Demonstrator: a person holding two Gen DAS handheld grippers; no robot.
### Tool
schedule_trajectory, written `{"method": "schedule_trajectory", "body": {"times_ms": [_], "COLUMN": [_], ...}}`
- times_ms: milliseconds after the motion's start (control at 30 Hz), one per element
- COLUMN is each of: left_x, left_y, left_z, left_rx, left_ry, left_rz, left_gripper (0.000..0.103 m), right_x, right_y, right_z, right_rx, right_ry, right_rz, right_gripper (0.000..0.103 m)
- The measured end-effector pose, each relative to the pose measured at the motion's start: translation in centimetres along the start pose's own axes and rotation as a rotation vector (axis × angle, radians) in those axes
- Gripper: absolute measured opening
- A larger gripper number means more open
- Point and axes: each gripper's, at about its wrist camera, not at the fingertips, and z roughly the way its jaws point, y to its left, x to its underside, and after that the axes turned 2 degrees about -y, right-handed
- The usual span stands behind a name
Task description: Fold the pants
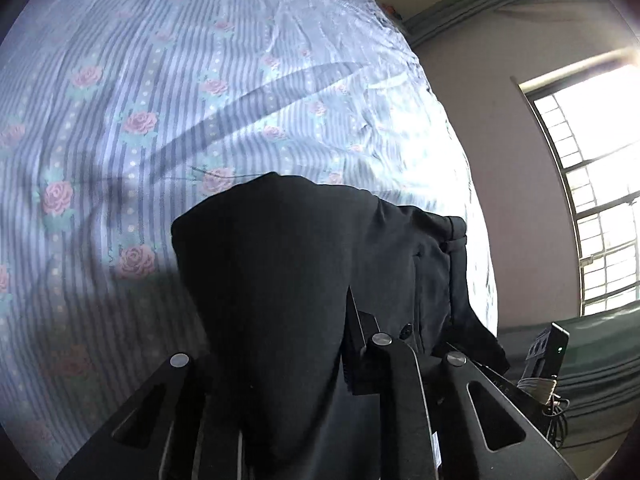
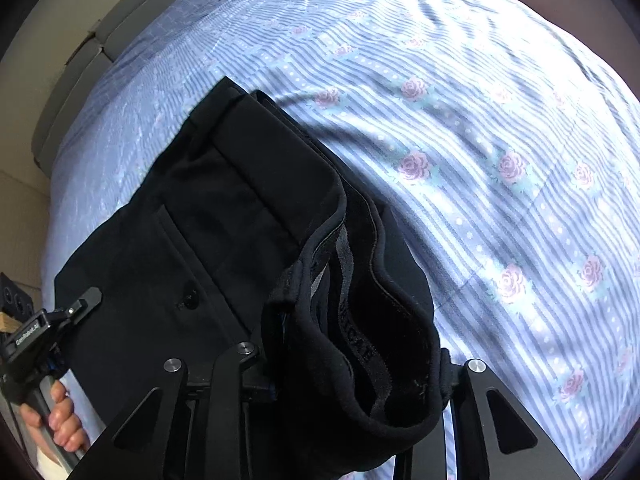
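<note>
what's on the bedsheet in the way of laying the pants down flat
Nothing visible. The black pants are already gripped by the left claw and right claw, and the striped floral bedsheet beyond them shows only wrinkles and shadows.

In the left wrist view we see the black pants (image 1: 280, 280) hanging over our left gripper (image 1: 280, 360). The cloth covers the space between the fingers, so we cannot tell how the jaws stand. One dark finger (image 1: 360, 344) shows beside the cloth, on its right. The pants fall in a wide fold, and on the right side we see a small button (image 1: 406, 331) and a thicker edge, maybe the waistband (image 1: 454, 232). Behind the pants lies the bed sheet (image 1: 160, 100), blue striped with pink roses and some wrinkles. At the right edge there is a pink wall (image 1: 500, 140) and a bright window (image 1: 600, 200) with bars. Low on the right we see a black device (image 1: 550, 350) with a small green light.
</note>
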Motion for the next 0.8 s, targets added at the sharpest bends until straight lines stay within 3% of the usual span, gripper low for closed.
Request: {"method": "schedule_trajectory", "body": {"times_ms": [167, 333, 600, 800], "left_x": [1.7, 5.5, 16.1, 24.7], "left_y": [-4.3, -5.7, -8.9, -7.6], "left_z": [-4.3, -11.9, -25.2, -33.4], "left_rx": [-0.076, -0.103, -0.248, -0.341], "left_ry": [-0.03, -0.083, -0.283, -0.397], "left_rz": [0.09, 0.068, -0.013, -0.142], "left_gripper": [0.018, 0.018, 0.018, 0.018], "right_x": [0.5, 2.1, 7.2, 12.4], "right_y": [2.4, 4.4, 8.0, 12.1], "right_z": [-6.0, -12.7, -21.8, -25.7], "right_rx": [-0.076, -0.146, -0.301, -0.412], "right_ry": [-0.065, -0.098, -0.063, -0.009], "right_rz": [-0.119, -0.256, -0.482, -0.664], "right_gripper": [0.027, 0.027, 0.027, 0.027]}}
